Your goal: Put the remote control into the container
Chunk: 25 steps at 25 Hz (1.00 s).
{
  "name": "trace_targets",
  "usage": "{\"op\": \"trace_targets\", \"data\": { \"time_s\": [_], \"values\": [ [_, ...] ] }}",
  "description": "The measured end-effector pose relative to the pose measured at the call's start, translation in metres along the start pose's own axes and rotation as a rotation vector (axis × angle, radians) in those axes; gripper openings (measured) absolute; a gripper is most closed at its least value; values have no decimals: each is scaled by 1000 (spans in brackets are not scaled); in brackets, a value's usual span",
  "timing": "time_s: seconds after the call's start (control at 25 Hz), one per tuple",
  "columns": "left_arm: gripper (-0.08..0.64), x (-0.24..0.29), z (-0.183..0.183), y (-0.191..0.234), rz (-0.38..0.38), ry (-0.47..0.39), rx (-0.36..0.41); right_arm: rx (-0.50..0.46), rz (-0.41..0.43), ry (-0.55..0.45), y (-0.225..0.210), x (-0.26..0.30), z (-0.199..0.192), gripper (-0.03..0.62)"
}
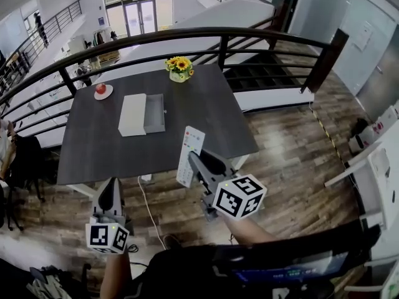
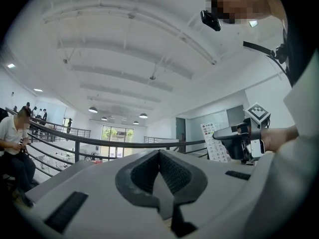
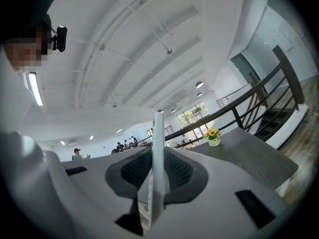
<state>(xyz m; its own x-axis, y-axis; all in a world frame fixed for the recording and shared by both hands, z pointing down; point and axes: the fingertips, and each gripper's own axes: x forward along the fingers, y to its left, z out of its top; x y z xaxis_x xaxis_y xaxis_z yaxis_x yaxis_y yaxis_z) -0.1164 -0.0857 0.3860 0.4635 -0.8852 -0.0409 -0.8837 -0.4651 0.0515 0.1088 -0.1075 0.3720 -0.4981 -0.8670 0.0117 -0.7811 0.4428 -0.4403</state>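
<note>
The white remote control (image 1: 189, 156) stands upright in the air in front of the dark table's (image 1: 100, 154) near edge, with my right gripper (image 1: 198, 162) shut on its lower part. In the right gripper view the remote (image 3: 158, 138) shows edge-on between the pads. On the table, beyond the remote, lies the container: a white box (image 1: 132, 114) with a grey open tray (image 1: 154, 113) beside it. Lower left, my left gripper (image 1: 107, 199) hangs off the table with its jaws together on nothing (image 2: 159, 156). The left gripper view also catches the remote (image 2: 214, 142).
A pot of sunflowers (image 1: 179, 68) stands at the table's far edge and a red apple on a plate (image 1: 101, 90) at its far left. A dark railing (image 1: 187, 37) curves behind the table. Someone sits at the far left (image 1: 6, 143). Wooden floor lies below me.
</note>
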Motion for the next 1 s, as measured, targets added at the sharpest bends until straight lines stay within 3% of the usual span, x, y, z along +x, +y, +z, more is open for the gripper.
{"op": "trace_targets", "data": {
  "time_s": [0.64,1.0],
  "values": [
    [8,26,-6,99,-79,5,-38,-8,-62,-3,26,105,-11,83],
    [8,100,-11,137,-44,23,-35,13,-38,-6,-20,183,9,83]
  ]
}}
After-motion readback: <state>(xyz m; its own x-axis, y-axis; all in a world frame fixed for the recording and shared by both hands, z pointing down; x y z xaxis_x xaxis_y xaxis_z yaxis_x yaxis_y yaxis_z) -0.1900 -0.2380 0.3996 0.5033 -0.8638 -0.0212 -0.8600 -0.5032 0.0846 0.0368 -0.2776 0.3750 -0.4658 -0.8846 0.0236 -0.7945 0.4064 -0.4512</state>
